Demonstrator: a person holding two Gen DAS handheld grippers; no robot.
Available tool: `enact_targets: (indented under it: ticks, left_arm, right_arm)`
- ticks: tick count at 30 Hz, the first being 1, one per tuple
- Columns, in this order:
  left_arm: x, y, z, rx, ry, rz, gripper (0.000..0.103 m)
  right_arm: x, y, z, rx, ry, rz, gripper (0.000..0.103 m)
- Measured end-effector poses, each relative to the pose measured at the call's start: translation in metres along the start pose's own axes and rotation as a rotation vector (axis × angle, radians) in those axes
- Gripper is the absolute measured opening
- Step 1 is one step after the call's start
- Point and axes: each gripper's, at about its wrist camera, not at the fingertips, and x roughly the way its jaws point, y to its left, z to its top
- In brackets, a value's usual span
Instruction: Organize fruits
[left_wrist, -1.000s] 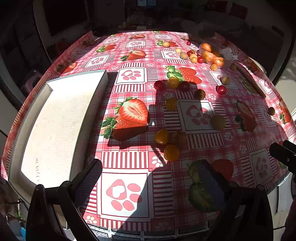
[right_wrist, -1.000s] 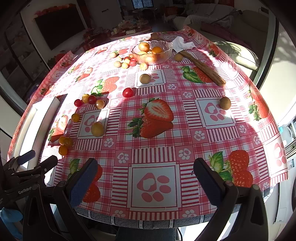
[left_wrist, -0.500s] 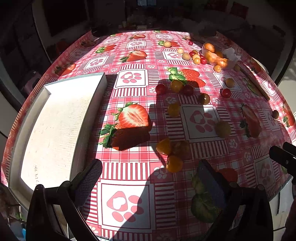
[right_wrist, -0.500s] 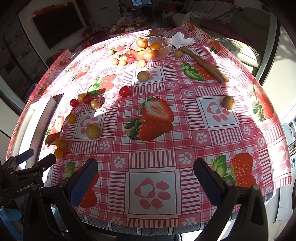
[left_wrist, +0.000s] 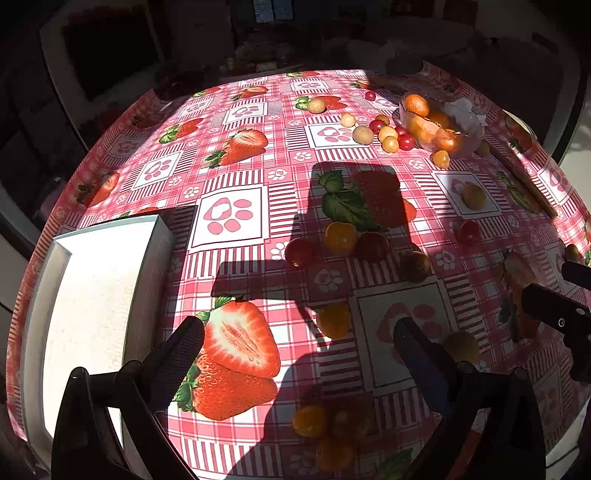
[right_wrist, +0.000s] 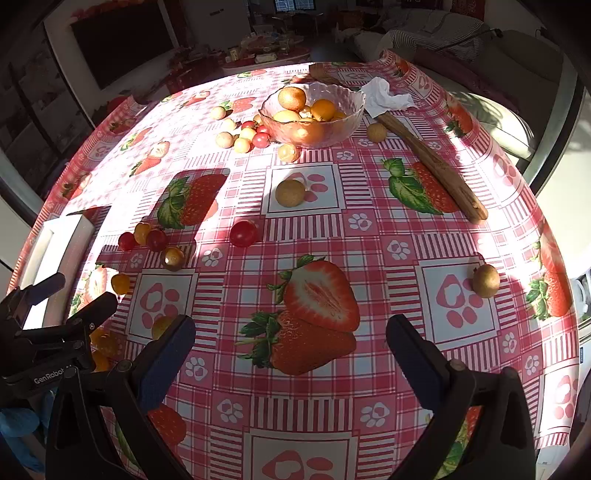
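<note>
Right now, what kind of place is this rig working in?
Most likely a home living or dining room: a round table under a strawberry-print tablecloth, a sofa behind it, a dark wall-mounted TV, and a glass fruit bowl.

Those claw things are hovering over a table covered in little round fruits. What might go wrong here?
The fruits are round and lie loose, so a nudge from the open left gripper might send the orange tomato rolling. The brown fruit sits near the table's right edge and could roll off. The glass bowl already looks full, so more fruit may spill out. Deep shadow hides some fruit near the left gripper.
</note>
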Motion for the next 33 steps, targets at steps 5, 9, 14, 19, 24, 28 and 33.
enact_targets:
  ticks: [5,9,14,19,24,28,33]
  left_arm:
    - [0.013,-0.004,0.003,0.017,0.012,0.002,0.103]
    - [0.021,-0.005,0.005,0.021,0.030,-0.004,0.091]
    - [0.026,-0.003,0.007,0.003,0.036,-0.029,0.089]
    - [0.022,-0.005,0.006,-0.009,0.026,-0.089,0.066]
    - [0.017,-0.011,0.006,0.008,0.009,-0.121,0.024]
    - [0.008,-0.003,0.002,-0.030,0.006,-0.185,0.024]
    - [-0.014,0.008,-0.003,-0.041,-0.027,-0.210,0.024]
  right_arm:
    - [0.021,0.008,0.017,-0.030,-0.002,0.005,0.099]
    - [0.040,0.016,0.028,-0.049,0.023,0.019,0.080]
    - [0.055,0.028,0.037,-0.085,0.012,0.001,0.078]
    - [0.059,0.039,0.041,-0.135,-0.006,-0.035,0.053]
    - [0.056,0.038,0.042,-0.119,-0.006,0.002,0.026]
    - [0.046,0.029,0.037,-0.067,0.001,0.055,0.026]
    - [0.026,0.020,0.029,-0.021,0.000,0.112,0.026]
